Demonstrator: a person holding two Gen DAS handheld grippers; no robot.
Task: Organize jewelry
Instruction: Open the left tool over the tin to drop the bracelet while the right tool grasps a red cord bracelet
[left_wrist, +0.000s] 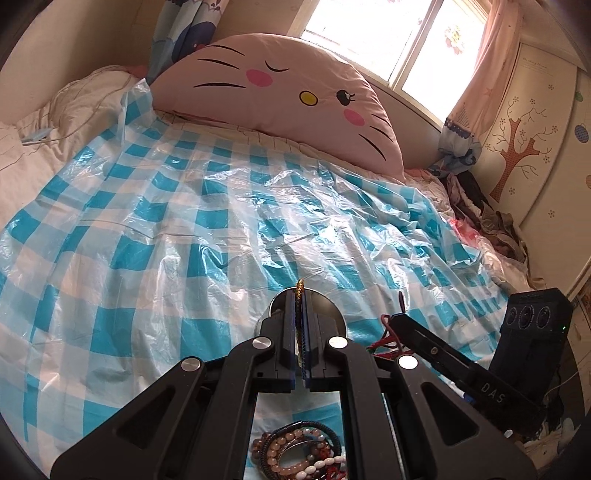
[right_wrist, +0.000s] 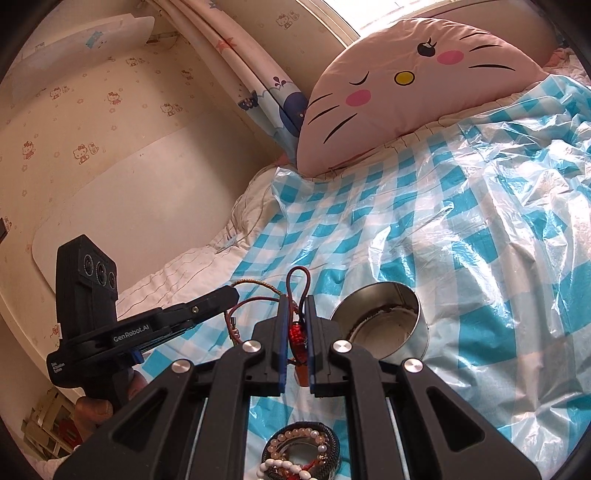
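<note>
My left gripper (left_wrist: 300, 295) is shut on a thin gold braided cord (left_wrist: 299, 286), just above a round metal tin (left_wrist: 325, 301). In the right wrist view my left gripper (right_wrist: 236, 291) holds the gold cord (right_wrist: 255, 283) left of my right gripper. My right gripper (right_wrist: 297, 299) is shut on a red beaded bracelet (right_wrist: 298, 338) with a dark red cord loop (right_wrist: 297, 280) sticking up. The open tin (right_wrist: 384, 325) lies tilted just to its right. A pile of beaded bracelets (left_wrist: 299, 454) lies below both grippers, also in the right wrist view (right_wrist: 303, 454).
A blue-and-white checked plastic sheet (left_wrist: 166, 221) covers the bed. A pink cat-face pillow (left_wrist: 288, 88) stands at the headboard. Clothes (left_wrist: 491, 221) are heaped at the bed's right edge beside a wardrobe (left_wrist: 535, 129).
</note>
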